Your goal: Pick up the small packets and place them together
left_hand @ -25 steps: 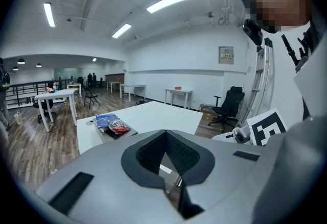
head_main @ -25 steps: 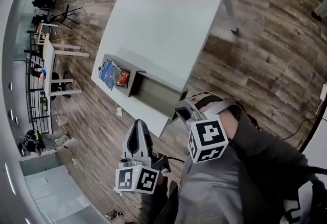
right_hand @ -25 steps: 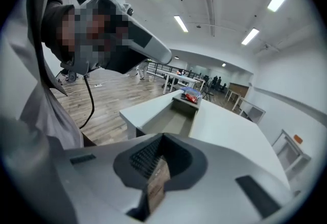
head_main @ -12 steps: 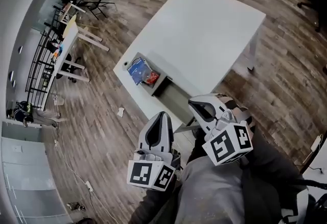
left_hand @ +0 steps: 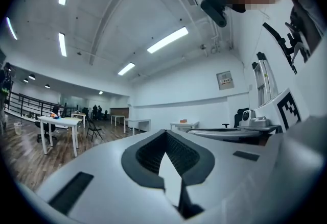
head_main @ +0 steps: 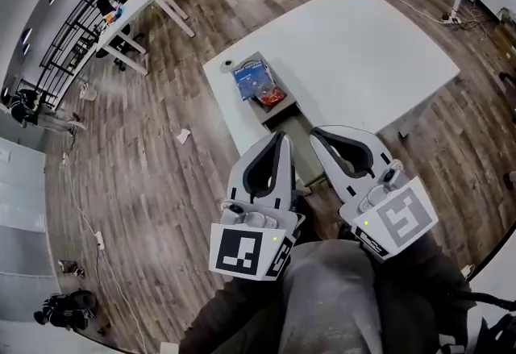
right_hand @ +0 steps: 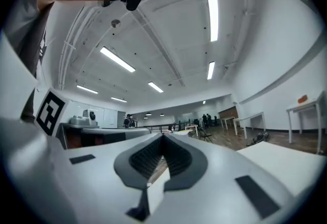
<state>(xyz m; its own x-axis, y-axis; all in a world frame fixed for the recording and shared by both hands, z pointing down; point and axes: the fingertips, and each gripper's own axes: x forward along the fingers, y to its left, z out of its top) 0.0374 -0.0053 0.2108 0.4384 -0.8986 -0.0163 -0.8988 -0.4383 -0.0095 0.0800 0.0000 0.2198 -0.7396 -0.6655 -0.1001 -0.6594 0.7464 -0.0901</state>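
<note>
Packets in grey tray on white tbl; wood flr.

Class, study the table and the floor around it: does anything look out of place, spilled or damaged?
Little stands out. The blue packet and red packet lie together in the grey tray at the table corner, nothing spilled. The only stray item is a pale scrap on the floor nearby.
</note>
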